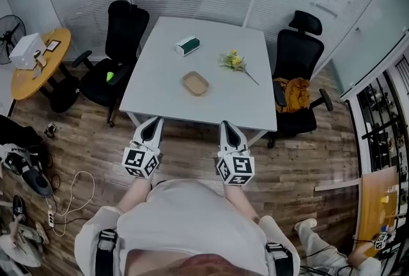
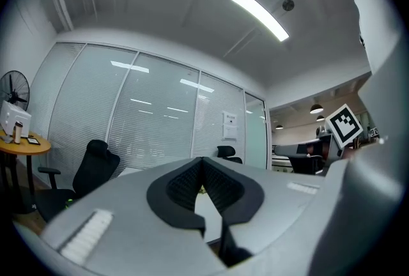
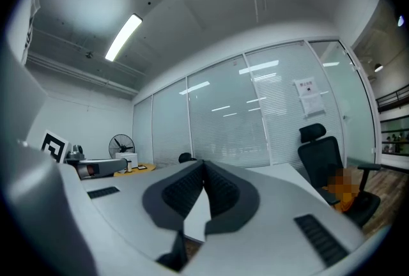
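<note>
Little of the square white table [image 1: 160, 76] shows in either gripper view. Each view's lower half is filled by the grey body of its own tool, so the table appears only as a pale sliver behind the black pads, and what lies on it is hard to make out there. In the head view the person is cut off at the bottom edge.

The left tongs [image 1: 155, 120] and the right tongs [image 1: 226, 123] hang side by side just off the table's near edge, pointing at it. Both have their jaws pressed together at the tips, gripping nothing and touching nothing.

Nearest to them, around the table's middle, lies a tan rounded wooden tray [image 1: 195, 83], well apart from both. Farther back on the table are a small green-and-white box [image 1: 187, 45] and a sprig of yellow flowers [image 1: 234, 62].
</note>
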A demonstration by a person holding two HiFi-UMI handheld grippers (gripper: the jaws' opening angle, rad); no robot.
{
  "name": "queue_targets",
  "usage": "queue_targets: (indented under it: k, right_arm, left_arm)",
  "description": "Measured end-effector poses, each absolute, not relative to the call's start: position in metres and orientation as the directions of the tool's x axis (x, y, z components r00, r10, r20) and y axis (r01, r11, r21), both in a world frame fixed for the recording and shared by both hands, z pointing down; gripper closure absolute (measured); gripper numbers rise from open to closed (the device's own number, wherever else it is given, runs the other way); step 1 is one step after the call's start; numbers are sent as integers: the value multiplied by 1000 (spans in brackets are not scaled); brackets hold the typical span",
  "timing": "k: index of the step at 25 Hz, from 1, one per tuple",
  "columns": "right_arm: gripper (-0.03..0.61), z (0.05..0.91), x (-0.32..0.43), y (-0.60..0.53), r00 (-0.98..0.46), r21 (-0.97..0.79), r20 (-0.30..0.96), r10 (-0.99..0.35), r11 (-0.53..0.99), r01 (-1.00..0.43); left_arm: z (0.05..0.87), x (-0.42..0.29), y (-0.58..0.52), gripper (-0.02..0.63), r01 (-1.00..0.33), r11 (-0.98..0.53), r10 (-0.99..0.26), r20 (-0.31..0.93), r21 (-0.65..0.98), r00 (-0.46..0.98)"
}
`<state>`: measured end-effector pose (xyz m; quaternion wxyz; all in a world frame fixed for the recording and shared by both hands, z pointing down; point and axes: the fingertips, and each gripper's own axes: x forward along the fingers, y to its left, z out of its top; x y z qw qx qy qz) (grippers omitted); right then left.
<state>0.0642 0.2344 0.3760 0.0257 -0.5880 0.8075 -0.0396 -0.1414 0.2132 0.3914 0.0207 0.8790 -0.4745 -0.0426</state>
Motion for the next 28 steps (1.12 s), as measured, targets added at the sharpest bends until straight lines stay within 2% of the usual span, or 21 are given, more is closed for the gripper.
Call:
queue_targets:
  k: [16,28]
  right_arm:
    - [571,391,83,201,-324,-104,23,-946,320,-942]
    - [571,406,77,60,-268,-87,67,-961,262,-961]
  left_arm:
    - [400,-126,184,604,-855,-514,-857,-56,66,511]
    - [416,-124,28,604,-815,-573,-819,-59,82,570]
